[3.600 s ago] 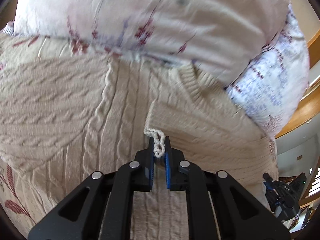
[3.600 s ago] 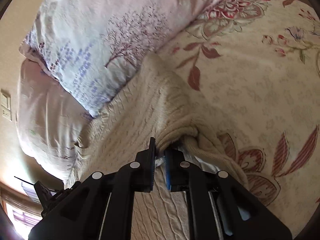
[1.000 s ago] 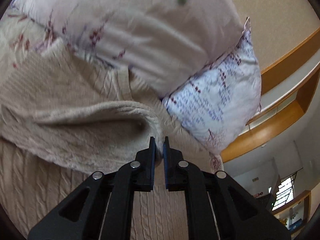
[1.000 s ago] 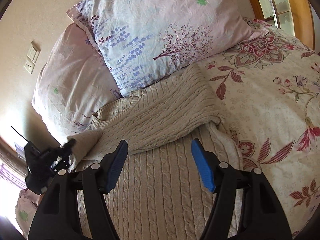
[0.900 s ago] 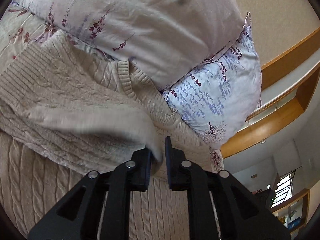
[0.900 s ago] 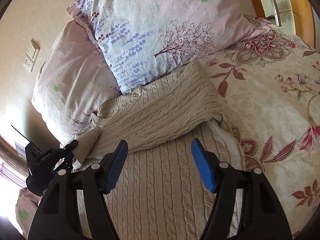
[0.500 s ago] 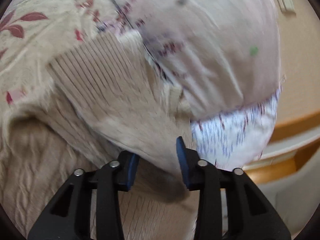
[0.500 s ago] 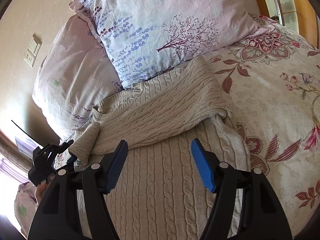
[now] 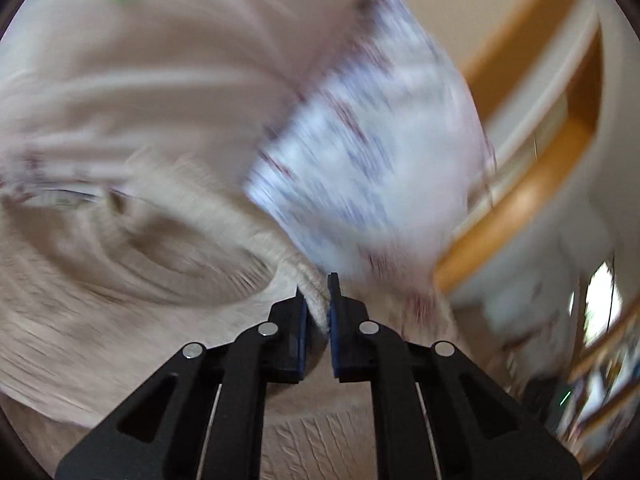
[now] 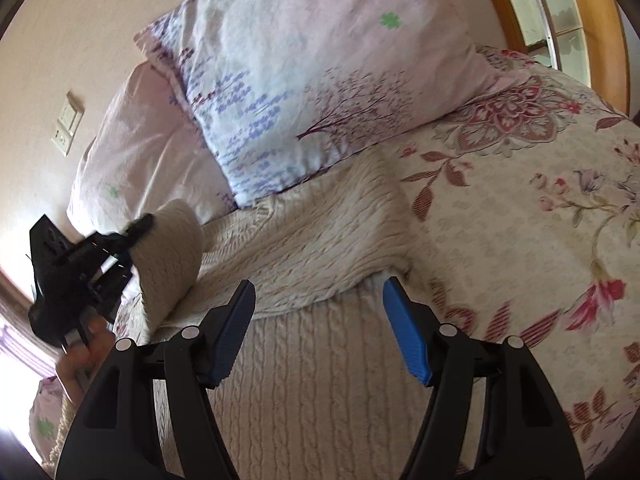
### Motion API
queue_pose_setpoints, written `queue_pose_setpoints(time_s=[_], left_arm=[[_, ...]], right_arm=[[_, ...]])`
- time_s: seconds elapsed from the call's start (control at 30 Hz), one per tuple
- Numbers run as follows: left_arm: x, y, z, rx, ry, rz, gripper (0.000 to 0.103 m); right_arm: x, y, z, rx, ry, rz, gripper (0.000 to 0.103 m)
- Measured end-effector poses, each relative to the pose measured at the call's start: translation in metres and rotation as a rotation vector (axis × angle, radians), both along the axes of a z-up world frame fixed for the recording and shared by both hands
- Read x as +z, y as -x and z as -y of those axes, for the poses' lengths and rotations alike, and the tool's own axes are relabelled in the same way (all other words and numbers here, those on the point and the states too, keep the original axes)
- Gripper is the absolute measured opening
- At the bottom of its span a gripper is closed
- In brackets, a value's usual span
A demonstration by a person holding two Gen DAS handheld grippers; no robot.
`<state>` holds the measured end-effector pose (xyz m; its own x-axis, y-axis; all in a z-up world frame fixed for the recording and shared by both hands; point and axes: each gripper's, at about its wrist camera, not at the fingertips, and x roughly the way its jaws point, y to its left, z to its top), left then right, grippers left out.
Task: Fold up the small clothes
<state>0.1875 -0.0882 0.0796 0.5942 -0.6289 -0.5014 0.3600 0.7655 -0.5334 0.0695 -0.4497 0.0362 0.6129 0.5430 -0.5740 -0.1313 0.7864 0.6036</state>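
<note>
Sweater (image 10: pixel 304 248) sleeve pinched in left gripper (image 9: pixel 317 312).

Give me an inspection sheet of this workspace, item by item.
Surface: bed with a floral bedspread.
Job's things: cream cable-knit sweater lies on the bedspread, one side folded across the body; its sleeve is lifted off the bed.
Clutter: two pillows at the head, the front one overlapping the sweater's top edge.
Grippers: left gripper shut on the sleeve; right gripper open, empty, above the sweater.
Cables: nothing seen.
Surroundings: wall switch and socket, wooden headboard; a hand holds the left gripper.
</note>
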Motion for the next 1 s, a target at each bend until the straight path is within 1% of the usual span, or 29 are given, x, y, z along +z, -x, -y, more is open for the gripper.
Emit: queue_pose_setpoints(time_s=[0.03, 0.1, 0.13, 0.17, 0.2, 0.23, 0.27, 0.3, 0.33, 0.37, 0.4, 0.47, 0.6, 0.67, 0.73, 0.8, 0.83, 0.87, 0.93, 1.0], left_arm=[[-0.006, 0.0, 0.014, -0.038, -0.041, -0.007, 0.011], [-0.025, 0.003, 0.046, -0.138, -0.161, -0.033, 0.021], [-0.033, 0.007, 0.058, -0.176, -0.222, -0.033, 0.023], [-0.039, 0.011, 0.068, -0.21, -0.276, -0.024, 0.029], [-0.044, 0.017, 0.076, -0.246, -0.328, -0.009, 0.037], [-0.046, 0.023, 0.08, -0.264, -0.36, 0.007, 0.042], [-0.046, 0.029, 0.079, -0.261, -0.385, 0.026, 0.05], [-0.043, 0.033, 0.074, -0.252, -0.389, 0.036, 0.056], [-0.041, 0.035, 0.067, -0.241, -0.382, 0.041, 0.059], [-0.036, 0.038, 0.054, -0.222, -0.367, 0.041, 0.061], [-0.033, 0.039, 0.043, -0.204, -0.359, 0.042, 0.061], [-0.026, 0.04, 0.02, -0.157, -0.361, 0.049, 0.062], [-0.025, 0.053, -0.048, -0.017, -0.416, 0.051, 0.063], [-0.027, 0.058, -0.081, 0.046, -0.45, 0.031, 0.063], [-0.033, 0.066, -0.112, 0.114, -0.495, 0.006, 0.063], [-0.038, 0.073, -0.14, 0.172, -0.521, -0.016, 0.064], [-0.038, 0.076, -0.15, 0.19, -0.527, -0.024, 0.064], [-0.039, 0.079, -0.16, 0.208, -0.533, -0.034, 0.065], [-0.043, 0.085, -0.179, 0.237, -0.537, -0.055, 0.066], [-0.049, 0.088, -0.192, 0.254, -0.532, -0.078, 0.066]], right_arm=[[-0.002, -0.001, 0.004, -0.01, -0.003, -0.003, 0.068], [-0.005, -0.003, 0.01, -0.025, -0.01, -0.012, 0.068], [-0.007, -0.005, 0.013, -0.033, -0.02, -0.021, 0.068], [-0.01, -0.009, 0.016, -0.037, -0.037, -0.031, 0.068], [-0.01, -0.011, 0.017, -0.038, -0.047, -0.037, 0.068], [-0.01, -0.014, 0.018, -0.035, -0.062, -0.041, 0.067], [-0.01, -0.017, 0.018, -0.027, -0.071, -0.043, 0.067], [-0.008, -0.021, 0.016, -0.016, -0.077, -0.044, 0.065], [-0.006, -0.025, 0.013, 0.0, -0.082, -0.043, 0.061], [-0.004, -0.027, 0.009, 0.019, -0.09, -0.041, 0.06], [-0.001, -0.032, 0.003, 0.05, -0.099, -0.041, 0.059], [0.0, -0.039, -0.006, 0.087, -0.088, -0.046, 0.056], [-0.009, -0.054, -0.029, 0.128, -0.004, -0.084, 0.05], [-0.02, -0.062, -0.038, 0.142, 0.026, -0.128, 0.049], [-0.03, -0.066, -0.043, 0.144, 0.053, -0.158, 0.044], [-0.039, -0.068, -0.048, 0.15, 0.07, -0.178, 0.041], [-0.041, -0.067, -0.05, 0.151, 0.078, -0.171, 0.039], [-0.04, -0.066, -0.052, 0.154, 0.094, -0.16, 0.036], [-0.04, -0.066, -0.056, 0.179, 0.096, -0.162, 0.02], [-0.04, -0.066, -0.061, 0.203, 0.099, -0.149, 0.011]])
